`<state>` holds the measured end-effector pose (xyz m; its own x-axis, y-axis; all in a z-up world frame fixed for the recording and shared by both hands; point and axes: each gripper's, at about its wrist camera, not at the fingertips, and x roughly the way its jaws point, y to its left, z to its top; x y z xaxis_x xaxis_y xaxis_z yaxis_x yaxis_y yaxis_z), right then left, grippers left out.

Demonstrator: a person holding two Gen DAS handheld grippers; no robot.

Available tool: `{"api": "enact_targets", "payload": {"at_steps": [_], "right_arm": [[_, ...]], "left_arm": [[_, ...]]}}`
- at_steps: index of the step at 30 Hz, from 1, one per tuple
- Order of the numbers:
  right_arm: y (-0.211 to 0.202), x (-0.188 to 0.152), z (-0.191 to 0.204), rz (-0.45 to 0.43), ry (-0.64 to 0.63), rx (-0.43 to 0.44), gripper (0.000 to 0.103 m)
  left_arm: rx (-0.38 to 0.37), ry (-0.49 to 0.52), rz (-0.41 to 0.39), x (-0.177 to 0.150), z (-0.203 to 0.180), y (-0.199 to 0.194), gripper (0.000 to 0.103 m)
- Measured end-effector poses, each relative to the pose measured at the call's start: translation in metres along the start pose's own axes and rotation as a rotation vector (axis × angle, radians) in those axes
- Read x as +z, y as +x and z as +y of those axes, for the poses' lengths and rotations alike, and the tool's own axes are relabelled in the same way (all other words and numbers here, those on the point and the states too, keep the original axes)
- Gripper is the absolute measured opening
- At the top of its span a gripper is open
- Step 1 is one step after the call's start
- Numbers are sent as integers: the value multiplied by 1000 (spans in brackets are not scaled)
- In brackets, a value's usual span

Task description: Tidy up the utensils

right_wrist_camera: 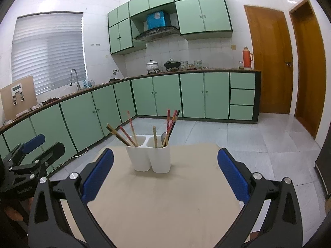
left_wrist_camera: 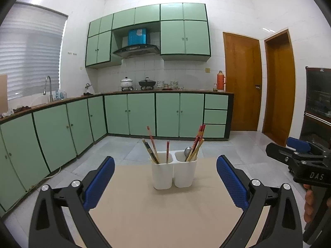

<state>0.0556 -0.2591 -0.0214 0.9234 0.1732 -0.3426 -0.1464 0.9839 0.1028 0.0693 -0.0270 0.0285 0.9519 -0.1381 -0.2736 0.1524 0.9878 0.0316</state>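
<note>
Holder: white two-compartment utensil holder point(left_wrist_camera: 173, 172) stands upright near the far edge of the beige table point(left_wrist_camera: 144, 217), about midway along it.
Left compartment: chopsticks point(left_wrist_camera: 152, 147) only, wooden and red-patterned, leaning outward.
Right compartment: more red and wooden chopsticks point(left_wrist_camera: 197, 142) plus one metal spoon point(left_wrist_camera: 187, 152), bowl up.
Left gripper point(left_wrist_camera: 165, 186): fingers spread wide, nothing between them, held back over the near edge.
Right gripper point(right_wrist_camera: 165, 175): likewise wide apart and empty, facing the holder.
Stage: every utensil in view sits in the holder, none on the tabletop. This fits sorting finished, or a mixed holder awaiting sorting; I cannot tell which.
Handling: chopsticks are thin, smooth and bundled, so a pinch high on one stick, lifted along its lean, would avoid dragging neighbours.
Textures: holder matte plastic, light, likely to tip; finger pads blue, dimpled rubber.
</note>
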Motion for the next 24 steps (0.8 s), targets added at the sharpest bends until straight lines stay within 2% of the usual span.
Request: {"api": "enact_targets", "payload": {"at_steps": [10,24], "right_arm": [[-27,0,17,-25,-34,33,98],[-32,-8,33,-6,-61,50,97]], "left_arm": [[7,-12,-29,3,-1,-27,97],[18,-43,-13,-4,1,-38,97]]}}
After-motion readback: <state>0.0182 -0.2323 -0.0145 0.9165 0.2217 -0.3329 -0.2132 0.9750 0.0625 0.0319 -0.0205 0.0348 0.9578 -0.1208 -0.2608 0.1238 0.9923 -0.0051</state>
